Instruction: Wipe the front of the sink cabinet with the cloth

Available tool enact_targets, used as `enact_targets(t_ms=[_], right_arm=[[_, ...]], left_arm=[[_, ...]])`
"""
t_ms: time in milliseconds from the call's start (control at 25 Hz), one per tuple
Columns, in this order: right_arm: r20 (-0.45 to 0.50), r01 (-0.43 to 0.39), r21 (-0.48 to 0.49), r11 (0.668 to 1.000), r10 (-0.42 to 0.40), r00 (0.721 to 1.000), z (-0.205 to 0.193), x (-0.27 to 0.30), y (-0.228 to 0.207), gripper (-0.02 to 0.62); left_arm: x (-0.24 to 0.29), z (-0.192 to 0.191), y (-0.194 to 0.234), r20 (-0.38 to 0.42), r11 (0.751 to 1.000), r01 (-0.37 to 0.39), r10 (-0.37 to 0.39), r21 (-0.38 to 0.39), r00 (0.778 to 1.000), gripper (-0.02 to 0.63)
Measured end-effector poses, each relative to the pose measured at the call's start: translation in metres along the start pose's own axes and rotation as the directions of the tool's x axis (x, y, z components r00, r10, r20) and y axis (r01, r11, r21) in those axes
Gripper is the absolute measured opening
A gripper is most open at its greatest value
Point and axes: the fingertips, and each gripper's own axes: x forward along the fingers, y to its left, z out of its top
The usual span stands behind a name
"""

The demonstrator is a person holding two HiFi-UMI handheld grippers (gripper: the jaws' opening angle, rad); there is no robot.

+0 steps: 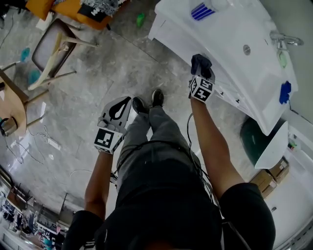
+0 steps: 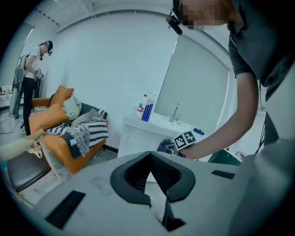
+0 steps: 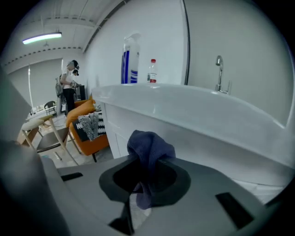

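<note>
The white sink cabinet (image 1: pixel 234 92) stands at the upper right of the head view, its front facing me. My right gripper (image 1: pixel 201 73) is shut on a dark blue cloth (image 1: pixel 201 62) and holds it right at the cabinet front, just under the basin's rim. In the right gripper view the cloth (image 3: pixel 150 146) bunches up out of the jaws of that gripper (image 3: pixel 146 177), with the cabinet front (image 3: pixel 198 140) close behind. My left gripper (image 1: pixel 119 108) hangs lower at my left side over the floor, shut on nothing. From the left gripper (image 2: pixel 150 169) the cabinet (image 2: pixel 133 139) shows farther off.
A wooden chair (image 1: pixel 51 51) and an orange sofa (image 1: pixel 73 9) stand to the left. A dark green bin (image 1: pixel 255 139) and cardboard boxes (image 1: pixel 271 176) sit right of the cabinet. A spray bottle (image 3: pixel 130 61) and a faucet (image 1: pixel 283 39) are on the basin. Cables lie on the floor; another person (image 2: pixel 31 69) stands far off.
</note>
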Motion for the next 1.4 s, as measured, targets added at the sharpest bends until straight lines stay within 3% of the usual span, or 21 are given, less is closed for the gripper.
enact_targets(t_ms=[200,360,520,680,920,1080,1240,1320,1400], right_arm=[[0.038,-0.052,0.019,0.998,0.051,0.998,0.017,0.036,0.043,0.046],[0.064,-0.026,-0.005,1.000,0.026,0.998,0.033,0.054,0.056,0.046],[0.090,0.050,-0.118,0.992,-0.039,0.995,0.043,0.073,0.063,0.046],[0.107,0.061,-0.231,0.971,-0.037,0.994,0.043,0.103,0.114,0.046],[0.183,0.115,-0.168,0.979,-0.084,0.979,0.048,0.159,0.158,0.046],[0.211,0.159,-0.179,0.971,-0.120,0.970,0.020,0.157,0.123,0.046],[0.267,0.256,-0.253,0.933,-0.187,0.945,-0.001,0.124,0.062,0.046],[0.300,0.280,-0.293,0.914,-0.191,0.935,-0.001,0.120,0.058,0.046],[0.333,0.255,-0.351,0.901,-0.134,0.933,0.007,0.134,0.084,0.046]], left_arm=[[-0.006,0.002,0.004,-0.057,0.998,0.031,-0.028,0.047,0.998,0.000],[-0.006,-0.009,0.030,-0.062,0.997,0.078,-0.078,0.006,0.995,0.000],[-0.010,-0.022,0.069,-0.041,0.989,0.136,-0.139,-0.059,0.990,0.000],[-0.036,-0.040,0.121,-0.058,0.983,0.168,-0.172,-0.076,0.983,0.000],[-0.036,-0.077,0.189,-0.058,0.991,0.129,-0.131,-0.042,0.990,0.000],[-0.014,-0.101,0.199,-0.056,0.995,0.094,-0.095,-0.022,0.994,0.000],[0.018,-0.124,0.192,-0.008,0.992,0.118,-0.119,-0.050,0.993,0.000],[0.032,-0.135,0.186,-0.019,0.989,0.119,-0.121,-0.090,0.992,0.000],[0.042,-0.142,0.177,-0.031,0.986,0.126,-0.130,-0.111,0.991,0.000]])
